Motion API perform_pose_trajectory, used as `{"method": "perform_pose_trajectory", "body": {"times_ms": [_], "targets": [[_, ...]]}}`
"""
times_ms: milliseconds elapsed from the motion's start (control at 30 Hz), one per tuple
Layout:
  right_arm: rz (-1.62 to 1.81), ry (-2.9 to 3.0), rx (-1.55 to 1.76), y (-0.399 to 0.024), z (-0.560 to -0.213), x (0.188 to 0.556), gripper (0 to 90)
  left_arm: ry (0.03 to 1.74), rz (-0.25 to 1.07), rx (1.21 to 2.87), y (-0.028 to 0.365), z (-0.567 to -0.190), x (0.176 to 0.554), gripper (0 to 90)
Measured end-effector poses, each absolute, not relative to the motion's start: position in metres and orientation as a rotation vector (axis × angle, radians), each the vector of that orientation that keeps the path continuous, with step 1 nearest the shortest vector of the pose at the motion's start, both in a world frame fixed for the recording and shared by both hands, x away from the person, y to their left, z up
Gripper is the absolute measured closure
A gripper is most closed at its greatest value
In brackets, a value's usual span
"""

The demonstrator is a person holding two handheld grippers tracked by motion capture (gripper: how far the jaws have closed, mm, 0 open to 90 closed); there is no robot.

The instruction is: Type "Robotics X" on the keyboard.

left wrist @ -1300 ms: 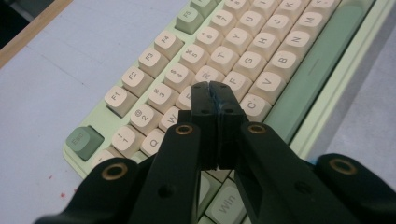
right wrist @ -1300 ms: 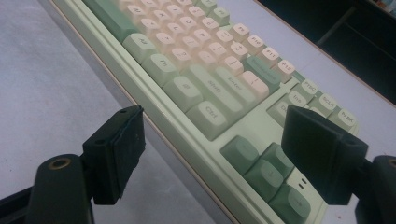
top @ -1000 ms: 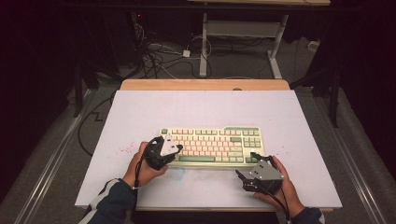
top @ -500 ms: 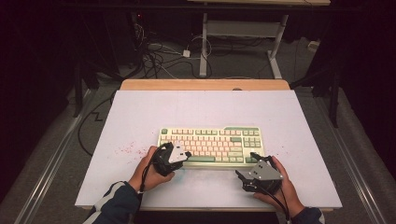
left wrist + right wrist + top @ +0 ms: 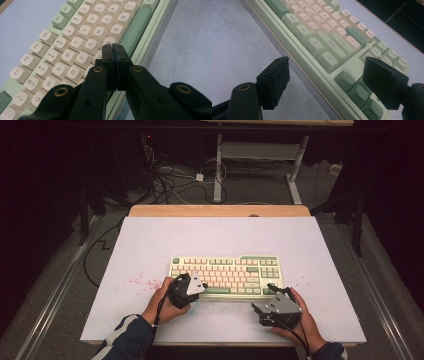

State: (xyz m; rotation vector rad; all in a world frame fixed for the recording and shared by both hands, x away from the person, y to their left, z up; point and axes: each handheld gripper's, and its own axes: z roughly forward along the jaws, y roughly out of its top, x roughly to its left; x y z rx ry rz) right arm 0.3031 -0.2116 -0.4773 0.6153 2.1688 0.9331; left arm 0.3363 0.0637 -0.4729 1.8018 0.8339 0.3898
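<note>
Pressing keys on the keyboard (image 5: 227, 274) with left gripper (image 5: 112, 47) pinched closed into one tip; right gripper (image 5: 332, 75) spread, straddling its corner to steady it.

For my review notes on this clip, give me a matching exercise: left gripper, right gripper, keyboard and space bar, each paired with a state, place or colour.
Column one:
1. left gripper
2. right gripper
3. keyboard
4. space bar

Column two:
A. jaws wide apart, astride the keyboard's near right corner
B. plain dark green
C. jaws pressed together over the letter keys
D. lies flat on the white table, cream and green

Pairs: 1-C, 2-A, 3-D, 4-B
</note>
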Motion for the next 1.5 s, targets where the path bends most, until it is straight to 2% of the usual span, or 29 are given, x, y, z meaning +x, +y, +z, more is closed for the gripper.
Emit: {"method": "perform_pose_trajectory", "body": {"times_ms": [233, 933, 1100, 1367, 1500], "targets": [[0.928, 2.18, 0.608, -0.211, -0.478, 0.303, 22.4, 0.818, 0.401, 1.833, 0.061, -0.476, 0.335, 86.7], [0.945, 2.168, 0.61, -0.212, -0.476, 0.303, 22.3, 0.81, 0.419, 1.774, 0.069, -0.463, 0.335, 85.2], [0.949, 2.165, 0.611, -0.213, -0.475, 0.303, 22.3, 0.81, 0.443, 1.766, 0.072, -0.463, 0.335, 81.7], [0.945, 2.159, 0.615, -0.213, -0.475, 0.303, 22.3, 0.797, 0.503, 1.729, 0.077, -0.465, 0.336, 60.1], [0.947, 2.155, 0.617, -0.214, -0.475, 0.303, 22.3, 0.805, 0.536, 1.69, 0.077, -0.465, 0.336, 42.1]]}}
